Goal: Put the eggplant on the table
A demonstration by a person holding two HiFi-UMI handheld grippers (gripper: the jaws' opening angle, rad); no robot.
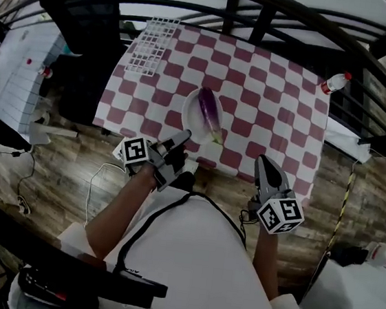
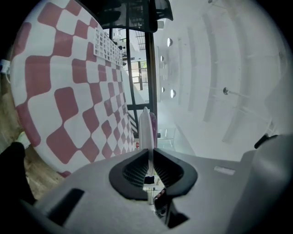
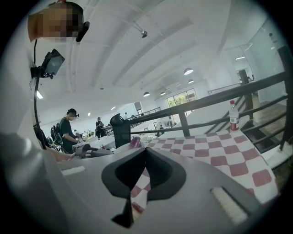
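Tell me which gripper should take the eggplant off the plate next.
Probably right. The left gripper is clamped on the plate rim; the right gripper is shut on nothing, free to take the eggplant.

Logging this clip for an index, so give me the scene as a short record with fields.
surface: table with a red-and-white checked cloth
plate: white, near the table's front edge
eggplant: purple, lying on the plate
left gripper: fingers shut on the plate's near rim
right gripper: shut, empty, by the front edge
other: wire rack at the far left corner; bottle at the far right corner
task state: eggplant not yet on the table
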